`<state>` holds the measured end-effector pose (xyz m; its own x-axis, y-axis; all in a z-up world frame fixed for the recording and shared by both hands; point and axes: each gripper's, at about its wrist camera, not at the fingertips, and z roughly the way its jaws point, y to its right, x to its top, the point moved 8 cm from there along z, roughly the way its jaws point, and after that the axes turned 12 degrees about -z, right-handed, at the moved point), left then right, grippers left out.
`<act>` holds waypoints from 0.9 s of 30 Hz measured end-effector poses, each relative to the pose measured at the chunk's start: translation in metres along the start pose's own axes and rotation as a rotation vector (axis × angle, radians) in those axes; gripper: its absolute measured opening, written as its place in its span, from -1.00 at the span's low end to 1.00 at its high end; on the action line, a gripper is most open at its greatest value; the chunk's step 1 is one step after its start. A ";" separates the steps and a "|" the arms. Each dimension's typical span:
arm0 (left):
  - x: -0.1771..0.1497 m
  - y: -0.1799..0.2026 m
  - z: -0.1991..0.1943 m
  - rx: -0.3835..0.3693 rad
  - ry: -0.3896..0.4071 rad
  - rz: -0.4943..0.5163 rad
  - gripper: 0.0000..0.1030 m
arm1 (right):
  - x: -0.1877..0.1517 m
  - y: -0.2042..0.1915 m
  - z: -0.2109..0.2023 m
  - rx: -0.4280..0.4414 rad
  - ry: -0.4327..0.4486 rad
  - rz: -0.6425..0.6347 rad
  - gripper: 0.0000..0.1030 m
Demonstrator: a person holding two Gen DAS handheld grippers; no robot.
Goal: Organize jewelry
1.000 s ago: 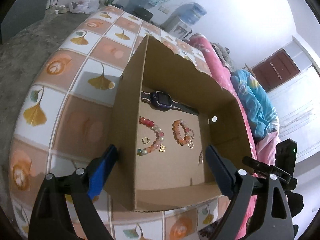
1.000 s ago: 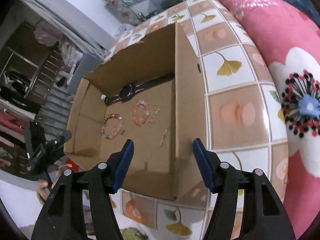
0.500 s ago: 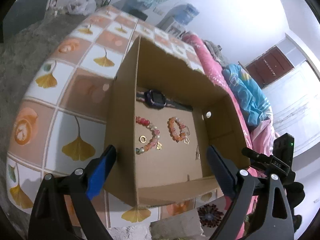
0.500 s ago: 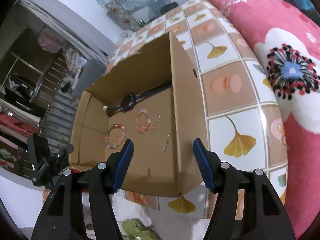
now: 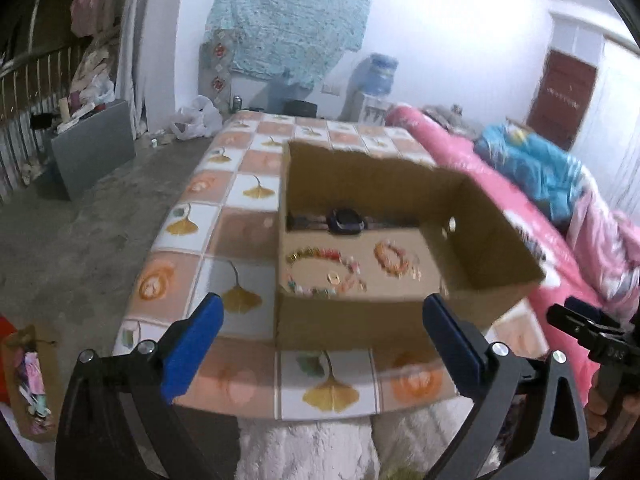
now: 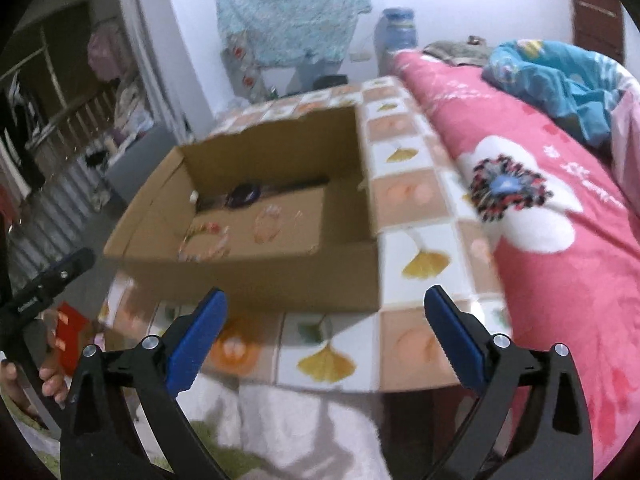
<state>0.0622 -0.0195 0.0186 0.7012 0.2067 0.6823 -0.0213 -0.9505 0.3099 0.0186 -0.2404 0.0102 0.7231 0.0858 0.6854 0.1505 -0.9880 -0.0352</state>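
Cardboard box [image 5: 360, 320] at the near edge of the tiled table [image 5: 240, 236], holding smartwatch [image 5: 346, 221] and bead bracelets [image 5: 324, 274]. Left gripper [image 5: 320, 340] and right gripper [image 6: 324, 328], jaws opening and empty, face it; the watch's strap runs crosswise, left gripper slightly nearer.

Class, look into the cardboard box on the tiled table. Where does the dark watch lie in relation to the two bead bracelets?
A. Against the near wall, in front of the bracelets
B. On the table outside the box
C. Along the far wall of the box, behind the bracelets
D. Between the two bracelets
C: the watch lies at the far wall of the cardboard box, with both bracelets nearer the camera.
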 end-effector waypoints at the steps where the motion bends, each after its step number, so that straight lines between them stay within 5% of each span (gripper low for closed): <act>1: -0.006 0.001 0.002 0.017 -0.001 0.008 0.90 | -0.003 -0.005 0.001 -0.003 -0.001 -0.011 0.84; 9: -0.019 0.000 0.020 0.179 -0.045 0.028 0.90 | -0.004 -0.031 0.011 -0.063 -0.005 -0.051 0.84; 27: -0.034 0.017 0.046 0.202 -0.176 0.034 0.89 | -0.004 -0.040 0.035 -0.058 -0.073 -0.014 0.84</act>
<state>0.0707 -0.0530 -0.0294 0.8159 0.1476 0.5590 0.0835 -0.9868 0.1387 0.0335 -0.1970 -0.0167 0.7688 0.1063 0.6306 0.1227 -0.9923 0.0176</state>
